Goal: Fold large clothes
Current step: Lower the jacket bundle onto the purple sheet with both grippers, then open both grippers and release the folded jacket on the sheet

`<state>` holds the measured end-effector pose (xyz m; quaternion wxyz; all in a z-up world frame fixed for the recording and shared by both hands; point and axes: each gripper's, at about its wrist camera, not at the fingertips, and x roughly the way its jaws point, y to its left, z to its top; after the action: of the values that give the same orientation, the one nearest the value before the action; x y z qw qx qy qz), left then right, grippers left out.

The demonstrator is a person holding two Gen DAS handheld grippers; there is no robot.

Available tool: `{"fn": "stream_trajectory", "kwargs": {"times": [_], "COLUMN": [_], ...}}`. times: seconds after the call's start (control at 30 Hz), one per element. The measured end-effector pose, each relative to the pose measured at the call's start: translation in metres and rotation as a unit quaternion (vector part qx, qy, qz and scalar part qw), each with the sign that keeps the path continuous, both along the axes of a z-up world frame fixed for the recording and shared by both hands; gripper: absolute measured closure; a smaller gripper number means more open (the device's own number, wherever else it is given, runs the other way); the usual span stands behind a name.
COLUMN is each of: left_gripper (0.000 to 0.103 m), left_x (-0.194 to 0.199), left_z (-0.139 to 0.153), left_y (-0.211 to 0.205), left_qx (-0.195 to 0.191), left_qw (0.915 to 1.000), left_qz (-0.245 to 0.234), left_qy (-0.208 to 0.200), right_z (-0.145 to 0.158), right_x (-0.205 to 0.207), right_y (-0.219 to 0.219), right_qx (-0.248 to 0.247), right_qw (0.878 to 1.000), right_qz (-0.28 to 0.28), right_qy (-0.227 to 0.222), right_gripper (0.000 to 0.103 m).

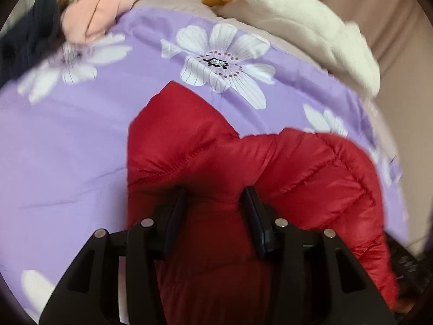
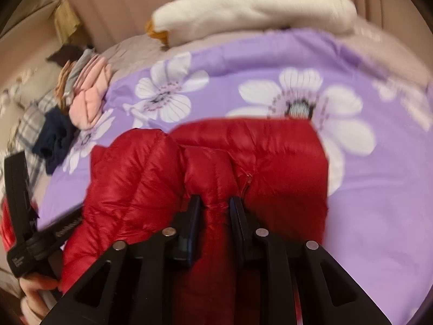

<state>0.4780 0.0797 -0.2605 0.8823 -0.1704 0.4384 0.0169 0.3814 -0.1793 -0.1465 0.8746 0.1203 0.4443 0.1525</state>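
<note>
A red quilted puffer jacket (image 1: pixel 211 151) lies bunched on a purple floral bed cover (image 1: pixel 67 149). My left gripper (image 1: pixel 213 192) is shut on a thick fold of the jacket, with red fabric filling the gap between its fingers. In the right wrist view the jacket (image 2: pixel 270 157) lies folded over on the purple cover (image 2: pixel 379 203). My right gripper (image 2: pixel 215 201) is shut on a ridge of the jacket near a seam. The left gripper's body (image 2: pixel 21 216) and the hand holding it show at the left edge of the right wrist view.
A white plush goose (image 1: pixel 297 21) with an orange beak lies at the far side of the bed (image 2: pixel 257 2). A stack of folded clothes, pink (image 1: pixel 100 10) and dark blue (image 1: pixel 27 43), sits at the far left (image 2: pixel 89 92). Beige padded wall behind.
</note>
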Motion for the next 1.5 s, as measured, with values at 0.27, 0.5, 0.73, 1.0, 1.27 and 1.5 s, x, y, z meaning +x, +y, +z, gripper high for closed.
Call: {"fn": "stream_trajectory", "kwargs": {"times": [0.27, 0.5, 0.73, 1.0, 1.27, 1.5], "left_gripper": [0.056, 0.059, 0.059, 0.057, 0.062, 0.061], "left_x": [0.005, -0.043, -0.139, -0.137, -0.187, -0.271], "left_z": [0.004, 0.051, 0.098, 0.024, 0.124, 0.195], "left_y": [-0.020, -0.016, -0.030, -0.055, -0.063, -0.082], "left_qx": [0.081, 0.049, 0.051, 0.043, 0.065, 0.113], "left_qw": [0.9966, 0.9973, 0.9914, 0.9956, 0.9911, 0.9706], "left_qz": [-0.019, -0.032, -0.076, -0.083, -0.077, -0.075], "left_qy": [-0.004, -0.044, -0.094, 0.004, -0.087, -0.199], "right_z": [-0.008, 0.025, 0.083, 0.003, 0.079, 0.138], "right_x": [0.000, -0.023, -0.113, -0.114, -0.146, -0.225], "right_y": [-0.008, -0.012, -0.006, 0.009, -0.019, -0.042], "right_qx": [0.031, 0.024, -0.028, -0.046, -0.017, -0.010], "right_qw": [0.999, 1.000, 0.996, 0.998, 0.998, 0.986], "right_qz": [0.005, -0.015, 0.010, 0.017, -0.012, -0.018], "right_qy": [-0.014, -0.005, -0.084, 0.026, -0.055, -0.164], "right_gripper": [0.083, 0.083, 0.083, 0.083, 0.083, 0.083]}}
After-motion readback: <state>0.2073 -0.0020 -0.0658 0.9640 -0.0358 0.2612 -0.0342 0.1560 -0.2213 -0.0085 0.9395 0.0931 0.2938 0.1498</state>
